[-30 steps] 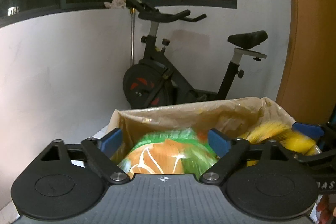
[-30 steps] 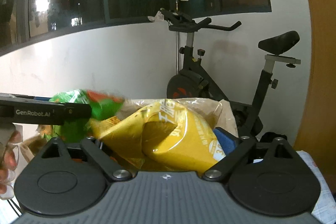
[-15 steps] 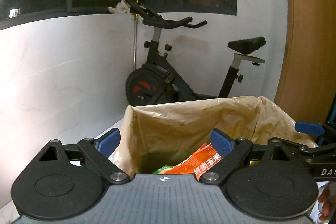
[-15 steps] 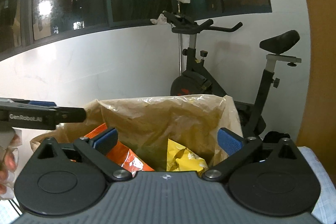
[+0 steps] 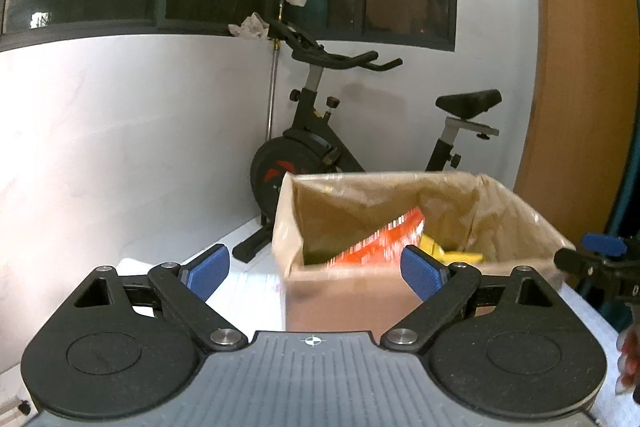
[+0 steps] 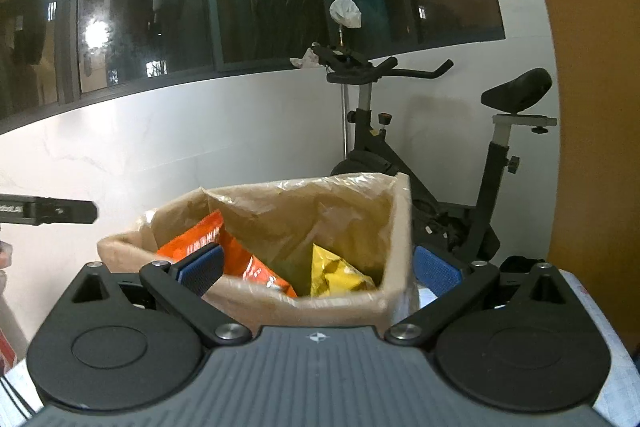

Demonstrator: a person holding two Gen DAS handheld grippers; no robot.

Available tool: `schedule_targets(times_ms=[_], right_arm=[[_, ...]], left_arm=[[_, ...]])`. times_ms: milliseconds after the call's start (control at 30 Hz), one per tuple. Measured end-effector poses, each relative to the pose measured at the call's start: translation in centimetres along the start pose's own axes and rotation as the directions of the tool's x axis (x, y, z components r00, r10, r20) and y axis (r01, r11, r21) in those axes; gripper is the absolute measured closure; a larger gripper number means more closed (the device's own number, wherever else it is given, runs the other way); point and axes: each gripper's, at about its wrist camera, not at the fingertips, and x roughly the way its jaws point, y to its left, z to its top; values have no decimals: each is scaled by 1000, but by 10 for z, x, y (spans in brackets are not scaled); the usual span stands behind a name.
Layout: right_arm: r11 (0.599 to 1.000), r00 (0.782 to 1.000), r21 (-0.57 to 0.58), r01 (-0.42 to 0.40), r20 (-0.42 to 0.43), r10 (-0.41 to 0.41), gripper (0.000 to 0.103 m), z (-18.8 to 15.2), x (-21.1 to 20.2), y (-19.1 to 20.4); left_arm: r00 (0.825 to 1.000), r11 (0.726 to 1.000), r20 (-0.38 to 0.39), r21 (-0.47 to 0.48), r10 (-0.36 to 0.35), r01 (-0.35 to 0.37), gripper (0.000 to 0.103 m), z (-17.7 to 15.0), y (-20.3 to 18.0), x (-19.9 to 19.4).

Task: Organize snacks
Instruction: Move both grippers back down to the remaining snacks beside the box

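Observation:
A cardboard box (image 5: 348,301) lined with a clear plastic bag stands on the table; it also shows in the right wrist view (image 6: 320,303). Inside lie an orange snack bag (image 5: 380,239) and a yellow snack bag (image 5: 448,253); both also show in the right wrist view, the orange bag (image 6: 240,259) on the left and the yellow bag (image 6: 340,275) to its right. My left gripper (image 5: 316,269) is open and empty, in front of the box. My right gripper (image 6: 318,269) is open and empty, just before the box's near wall.
A black exercise bike (image 5: 320,151) stands behind the box against a white wall under dark windows. An orange wooden panel (image 5: 576,87) rises at the right. The table (image 5: 248,291) has a white cloth. The right gripper's tip shows at the left view's edge (image 5: 600,259).
One second ago both grippers held snack bags over the box. The bags now lie inside it. Both grippers have opened and pulled back from the box.

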Motion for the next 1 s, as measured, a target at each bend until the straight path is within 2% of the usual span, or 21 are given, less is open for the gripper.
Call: schedule_targets(times_ms=[167, 333, 467, 667, 1000], right_arm=[[1000, 1000, -18, 21, 18, -20, 0, -18, -19, -5], [999, 998, -4, 50, 43, -50, 0, -39, -32, -13], [996, 997, -33, 77, -8, -77, 0, -59, -28, -17], [996, 991, -15, 92, -96, -93, 0, -90, -16, -26], [996, 962, -31, 80, -259, -86, 0, -129, 16, -22]], left_arm=[[1000, 1000, -13, 15, 2, -2, 9, -31, 0, -15], [998, 999, -53, 27, -16, 17, 10, -59, -9, -12], [995, 999, -94, 15, -31, 32, 11, -76, -17, -1], [989, 999, -142, 10, -47, 49, 12, -99, -25, 11], [979, 998, -196, -18, -55, 52, 12, -117, -22, 22]])
